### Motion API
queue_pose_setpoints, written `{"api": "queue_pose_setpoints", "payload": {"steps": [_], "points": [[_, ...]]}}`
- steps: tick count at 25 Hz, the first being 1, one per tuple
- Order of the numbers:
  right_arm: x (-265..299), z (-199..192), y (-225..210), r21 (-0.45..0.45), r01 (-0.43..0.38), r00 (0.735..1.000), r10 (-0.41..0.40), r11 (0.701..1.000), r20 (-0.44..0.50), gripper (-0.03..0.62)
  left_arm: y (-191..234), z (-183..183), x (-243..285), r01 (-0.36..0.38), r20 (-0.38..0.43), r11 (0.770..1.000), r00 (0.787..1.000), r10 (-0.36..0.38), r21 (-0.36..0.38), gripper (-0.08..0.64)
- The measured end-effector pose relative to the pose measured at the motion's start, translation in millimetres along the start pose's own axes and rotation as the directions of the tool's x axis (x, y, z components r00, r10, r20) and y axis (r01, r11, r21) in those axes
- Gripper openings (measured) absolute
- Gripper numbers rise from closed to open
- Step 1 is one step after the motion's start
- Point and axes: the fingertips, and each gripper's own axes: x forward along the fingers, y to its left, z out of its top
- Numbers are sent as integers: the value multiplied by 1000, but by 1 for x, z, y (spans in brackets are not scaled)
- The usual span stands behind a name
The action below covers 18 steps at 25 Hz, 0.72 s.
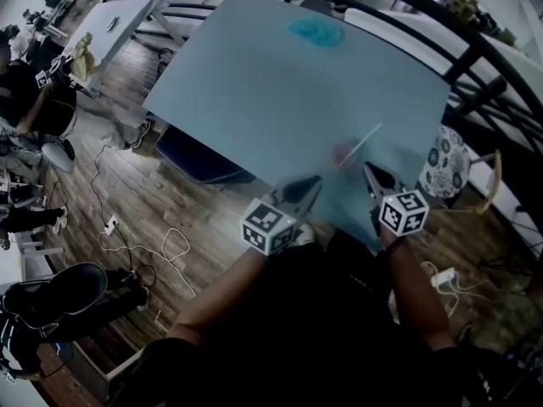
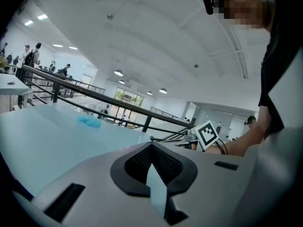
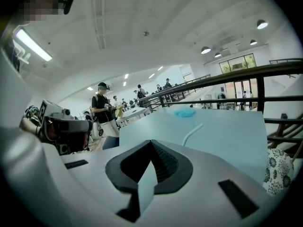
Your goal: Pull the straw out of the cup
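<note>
A small pinkish cup (image 1: 342, 156) stands on the pale blue table (image 1: 254, 100) near its front edge, with a white straw (image 1: 366, 138) leaning out of it to the upper right. My right gripper (image 1: 366, 168) sits just in front of the cup, shut and empty. My left gripper (image 1: 316, 179) is a little to the left of the cup, its jaws closed together with nothing between them. In the right gripper view the straw (image 3: 191, 134) rises just beyond the closed jaws (image 3: 151, 142); the cup is hidden there. The left gripper view shows its jaws (image 2: 152, 144) meeting over the table.
A blue crumpled thing (image 1: 316, 30) lies at the table's far end. A black railing (image 1: 475, 49) runs along the table's right side. A patterned stool (image 1: 447, 164) stands to the right. Cables lie on the wooden floor (image 1: 127, 193) to the left, where people stand.
</note>
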Motion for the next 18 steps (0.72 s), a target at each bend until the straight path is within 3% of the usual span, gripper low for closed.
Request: {"api": "queue_pose_setpoints", "payload": {"steps": [8, 12, 18], "points": [[-44, 17, 40, -60, 7, 997, -2, 998, 78, 12, -12, 7, -5, 76, 42, 997, 996, -76, -12, 11], [-62, 20, 45, -91, 10, 996, -1, 996, 94, 12, -16, 20, -10, 57, 80, 998, 995, -56, -9, 11], [-91, 20, 46, -95, -18, 992, 29, 995, 124, 12, -51, 17, -5, 50, 65, 999, 997, -49, -10, 11]]}}
